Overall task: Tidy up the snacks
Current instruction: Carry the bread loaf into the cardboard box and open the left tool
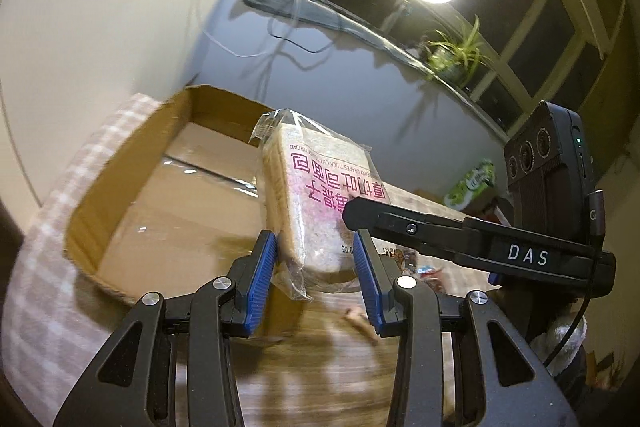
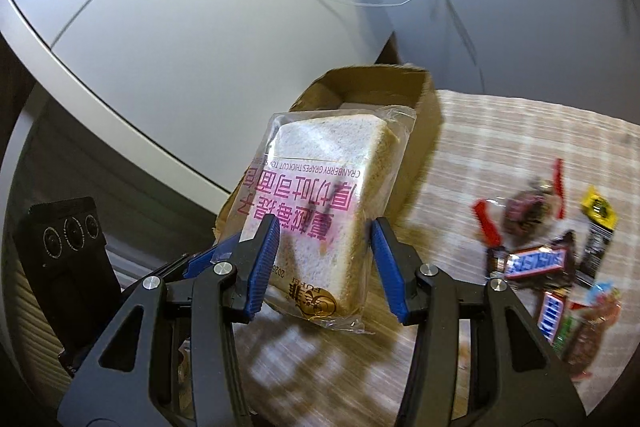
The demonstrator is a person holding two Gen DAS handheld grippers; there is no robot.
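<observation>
Bread slice in clear plastic wrap with pink lettering (image 1: 316, 195), held in the air, pinched by both tools at once. Left tool (image 1: 316, 267) blue ribbed pads press its lower edges; right tool (image 2: 322, 263) pads clamp the same pack from its own side. Right tool's black finger crosses the pack in the left view. Below: beige checked cloth on the desk (image 2: 500, 131). Loose wrapped candy bars (image 2: 536, 261) lie to the right on the cloth. Further back, open brown cardboard box (image 1: 132, 167), then white wall.
</observation>
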